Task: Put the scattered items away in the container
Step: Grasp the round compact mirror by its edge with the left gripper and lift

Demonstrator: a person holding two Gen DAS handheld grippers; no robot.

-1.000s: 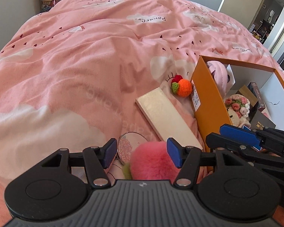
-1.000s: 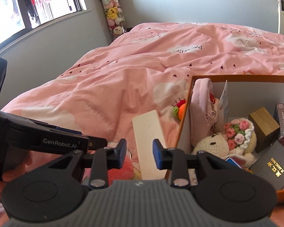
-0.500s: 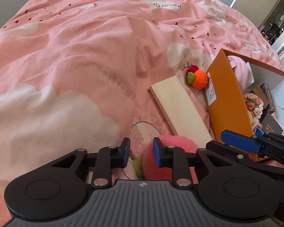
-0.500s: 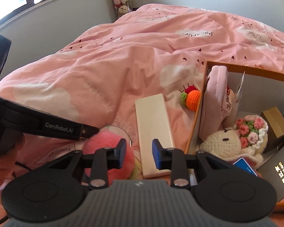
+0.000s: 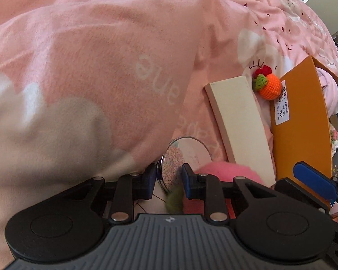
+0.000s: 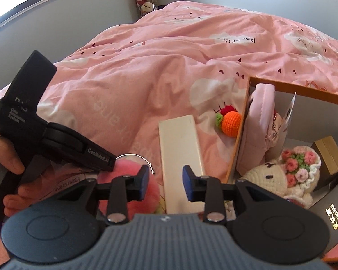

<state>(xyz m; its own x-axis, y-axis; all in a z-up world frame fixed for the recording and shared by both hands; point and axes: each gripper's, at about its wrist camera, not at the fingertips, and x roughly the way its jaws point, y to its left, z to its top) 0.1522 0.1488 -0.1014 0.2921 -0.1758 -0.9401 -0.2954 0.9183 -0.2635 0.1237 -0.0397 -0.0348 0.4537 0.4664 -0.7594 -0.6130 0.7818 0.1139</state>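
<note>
My left gripper (image 5: 168, 181) points steeply down, jaws narrowed but open. The near rim of a round mirror (image 5: 187, 155) and a green tuft (image 5: 174, 200) lie in the gap. The tuft belongs to the pink pom-pom (image 5: 223, 171). My right gripper (image 6: 165, 182) hovers over the near end of a flat cream box (image 6: 180, 157). Its jaws are opening with nothing between them. A crochet orange (image 6: 231, 121) lies against the orange container (image 6: 240, 141).
Inside the container are a pink pouch (image 6: 259, 130), a crochet bear with flowers (image 6: 270, 175), a gold box (image 6: 329, 155) and a black box (image 6: 326, 211). A hand (image 6: 11, 157) holds the left tool. Pink duvet (image 6: 169, 67) covers the bed.
My left gripper's jaws went from wide to narrow. It then dropped and tilted down onto the mirror and pom-pom. My right gripper slid forward a little over the cream box.
</note>
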